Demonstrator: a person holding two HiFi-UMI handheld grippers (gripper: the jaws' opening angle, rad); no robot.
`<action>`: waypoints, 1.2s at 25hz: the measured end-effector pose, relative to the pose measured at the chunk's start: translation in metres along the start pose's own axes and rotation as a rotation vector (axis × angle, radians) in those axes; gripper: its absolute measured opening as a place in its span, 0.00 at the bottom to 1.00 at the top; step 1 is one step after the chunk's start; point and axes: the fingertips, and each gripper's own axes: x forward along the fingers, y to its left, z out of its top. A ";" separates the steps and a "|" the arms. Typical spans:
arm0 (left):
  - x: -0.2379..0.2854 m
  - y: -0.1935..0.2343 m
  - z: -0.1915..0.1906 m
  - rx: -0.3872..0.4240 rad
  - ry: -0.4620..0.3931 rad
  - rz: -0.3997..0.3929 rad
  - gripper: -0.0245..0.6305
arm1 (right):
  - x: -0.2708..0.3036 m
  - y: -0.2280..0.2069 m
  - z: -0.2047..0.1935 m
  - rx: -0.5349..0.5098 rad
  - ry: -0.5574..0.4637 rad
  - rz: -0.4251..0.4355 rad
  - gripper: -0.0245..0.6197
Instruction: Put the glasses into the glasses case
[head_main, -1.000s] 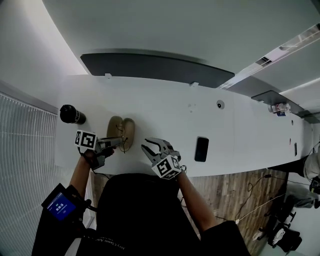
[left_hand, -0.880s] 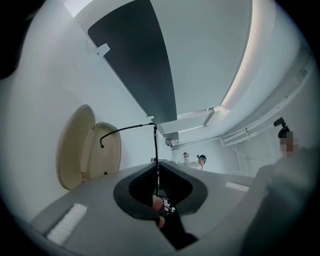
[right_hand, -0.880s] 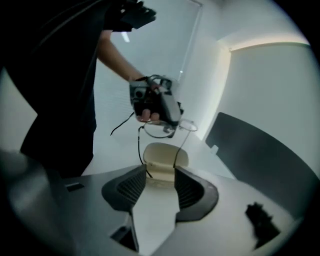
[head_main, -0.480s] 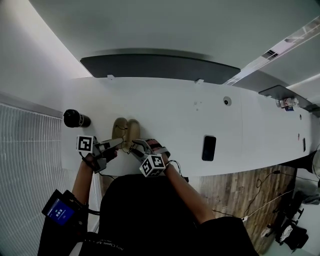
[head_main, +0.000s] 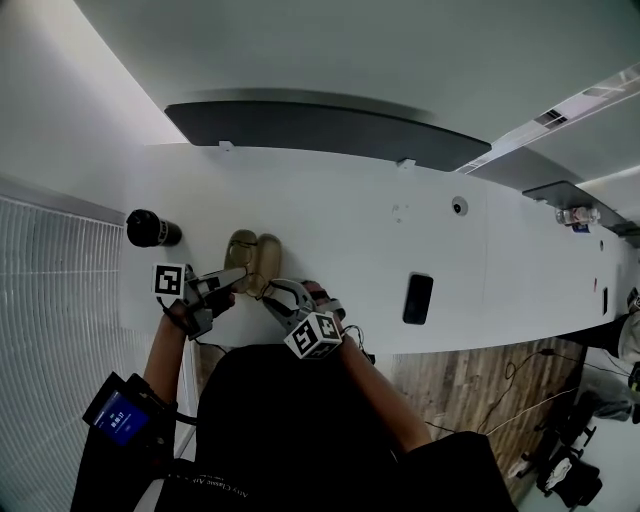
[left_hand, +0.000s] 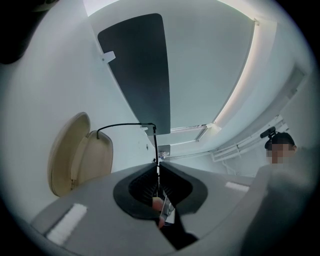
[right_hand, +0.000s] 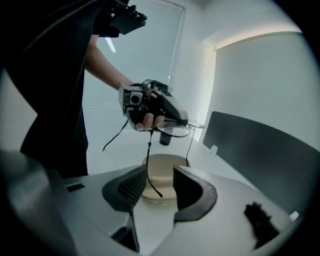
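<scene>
The glasses (right_hand: 172, 131) have a thin black frame and clear lenses, and my left gripper (right_hand: 155, 107) is shut on their front, holding them up in the air. Their temple arms (right_hand: 149, 165) hang down over the open tan glasses case (right_hand: 161, 175), which lies on the white table (head_main: 340, 230). In the left gripper view the frame's wire (left_hand: 156, 145) rises out of my left gripper (left_hand: 157, 162), with the case (left_hand: 75, 155) below to the left. My right gripper (right_hand: 160, 172) is open; one temple tip hangs between its jaws, untouched. The head view shows both grippers (head_main: 240, 272) (head_main: 275, 295) at the case (head_main: 250, 260).
A black cup (head_main: 150, 228) stands left of the case. A dark phone (head_main: 417, 298) lies to the right near the table's front edge. A long dark panel (head_main: 310, 130) runs along the table's far side. A person (left_hand: 280, 150) shows at the right of the left gripper view.
My right gripper has moved left to the case and the hanging glasses, and its jaws have opened wider. The left gripper has kept its grip and stayed near the case.
</scene>
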 end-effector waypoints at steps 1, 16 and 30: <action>0.000 0.002 0.000 0.004 0.003 0.008 0.07 | 0.002 0.003 0.001 0.006 0.003 0.016 0.31; 0.003 0.005 -0.006 -0.001 0.011 -0.012 0.07 | 0.011 0.015 -0.004 -0.029 0.050 0.089 0.30; 0.007 0.049 -0.027 -0.083 0.112 0.062 0.07 | 0.050 -0.014 -0.019 -0.060 0.152 0.015 0.27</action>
